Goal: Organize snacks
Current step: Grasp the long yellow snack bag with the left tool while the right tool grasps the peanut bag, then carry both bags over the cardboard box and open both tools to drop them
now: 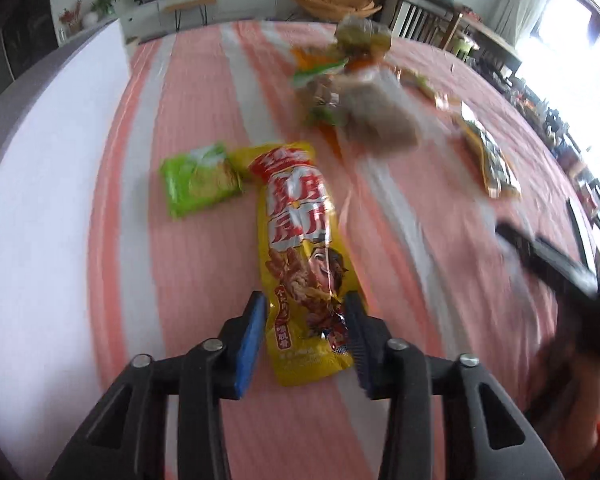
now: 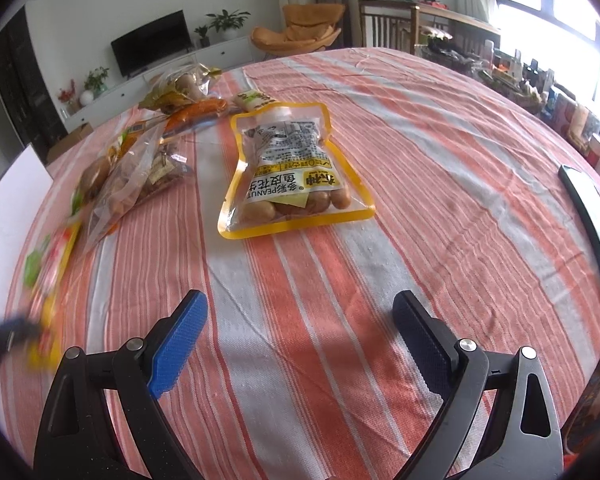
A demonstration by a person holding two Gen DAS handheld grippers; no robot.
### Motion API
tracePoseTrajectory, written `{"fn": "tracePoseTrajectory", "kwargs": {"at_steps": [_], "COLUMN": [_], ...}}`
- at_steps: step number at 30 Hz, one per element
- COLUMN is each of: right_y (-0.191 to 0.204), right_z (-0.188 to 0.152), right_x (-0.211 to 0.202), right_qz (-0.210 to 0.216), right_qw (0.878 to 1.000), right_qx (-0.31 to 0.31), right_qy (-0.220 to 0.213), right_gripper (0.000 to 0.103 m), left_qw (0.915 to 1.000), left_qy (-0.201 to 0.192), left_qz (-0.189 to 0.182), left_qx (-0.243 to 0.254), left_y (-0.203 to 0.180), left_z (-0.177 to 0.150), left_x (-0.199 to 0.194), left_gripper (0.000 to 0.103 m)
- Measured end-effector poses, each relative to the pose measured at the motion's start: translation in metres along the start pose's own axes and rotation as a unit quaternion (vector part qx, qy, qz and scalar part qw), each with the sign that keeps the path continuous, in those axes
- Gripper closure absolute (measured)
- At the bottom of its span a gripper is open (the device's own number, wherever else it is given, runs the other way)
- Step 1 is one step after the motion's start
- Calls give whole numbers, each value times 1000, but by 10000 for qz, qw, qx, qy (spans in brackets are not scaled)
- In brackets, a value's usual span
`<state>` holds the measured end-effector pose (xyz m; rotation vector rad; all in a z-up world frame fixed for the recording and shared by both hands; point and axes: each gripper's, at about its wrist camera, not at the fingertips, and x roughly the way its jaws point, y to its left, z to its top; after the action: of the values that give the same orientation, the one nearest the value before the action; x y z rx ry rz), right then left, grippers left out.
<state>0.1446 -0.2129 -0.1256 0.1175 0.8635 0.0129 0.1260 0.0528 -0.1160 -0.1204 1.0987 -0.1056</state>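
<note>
My left tool has its blue pads pressed against both long edges of a yellow snack packet, which lies lengthwise on the striped cloth of the worktop, with a green packet touching its far left corner. My right tool gapes wide with nothing in it, above bare cloth, short of a clear yellow-edged peanut pouch.

We see a worktop covered by an orange-and-white striped cloth, on which lie a yellow-rimmed peanut pouch, a heap of clear snack bags, a green packet, a long yellow packet and a dark flat slab near the edge.
</note>
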Motion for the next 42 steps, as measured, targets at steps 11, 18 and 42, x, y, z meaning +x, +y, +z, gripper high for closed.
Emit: {"fn": "tracePoseTrajectory", "kwargs": {"at_steps": [11,18,42], "right_y": [-5,-38,-23], "right_z": [1,68,66], "right_x": [0,5,-26], "right_qz": [103,772,1866], "right_qw": [9999,9871,9694], "right_qx": [54,1210,961], "right_qy": [24,713,1271], "right_gripper": [7,8,40], "left_qw": [9954,9986,9739], "left_qy": [-366,-414,-1289], "left_qz": [621,-317,-1678], "left_qx": [635,-36,-825], "left_y": [-29,-7,68], "left_z": [12,-7,-8], "left_x": [26,9,-146], "left_gripper": [55,55,55]}}
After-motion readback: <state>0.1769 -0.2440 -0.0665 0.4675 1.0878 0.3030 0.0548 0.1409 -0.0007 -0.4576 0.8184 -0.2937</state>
